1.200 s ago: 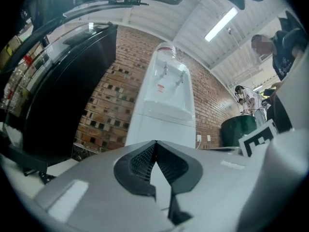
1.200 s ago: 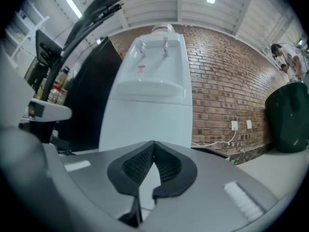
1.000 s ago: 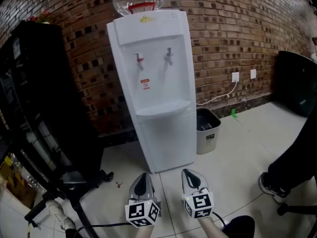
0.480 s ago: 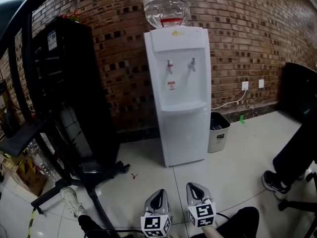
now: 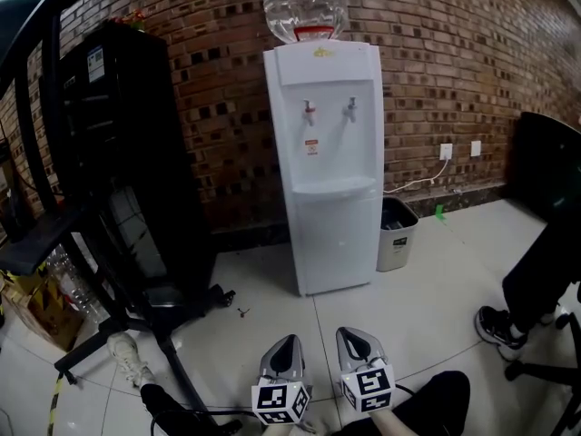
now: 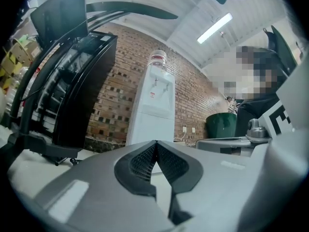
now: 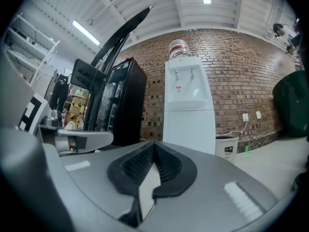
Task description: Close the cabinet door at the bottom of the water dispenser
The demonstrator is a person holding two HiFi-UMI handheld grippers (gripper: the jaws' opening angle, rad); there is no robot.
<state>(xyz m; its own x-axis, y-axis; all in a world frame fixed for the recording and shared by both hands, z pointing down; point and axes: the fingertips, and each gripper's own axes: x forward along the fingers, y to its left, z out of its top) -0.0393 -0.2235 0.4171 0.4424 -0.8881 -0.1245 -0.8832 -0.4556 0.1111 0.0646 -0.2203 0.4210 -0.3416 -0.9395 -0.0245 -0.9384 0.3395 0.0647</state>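
Up at twelve o'clock the water bottle (image 5: 302,3) is cut off; left gripper (image 5: 290,341) and right gripper (image 5: 349,333) are clenched empty, well apart from the water dispenser (image 5: 331,162).

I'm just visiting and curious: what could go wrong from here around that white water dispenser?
The water dispenser stands well away from the left gripper and right gripper, so the walk-up could snag the black wheeled base on the floor. The bin sits close beside its base and might get bumped.

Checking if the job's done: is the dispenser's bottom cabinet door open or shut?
Shut: the cabinet door lies flush with the water dispenser front, no gap showing.
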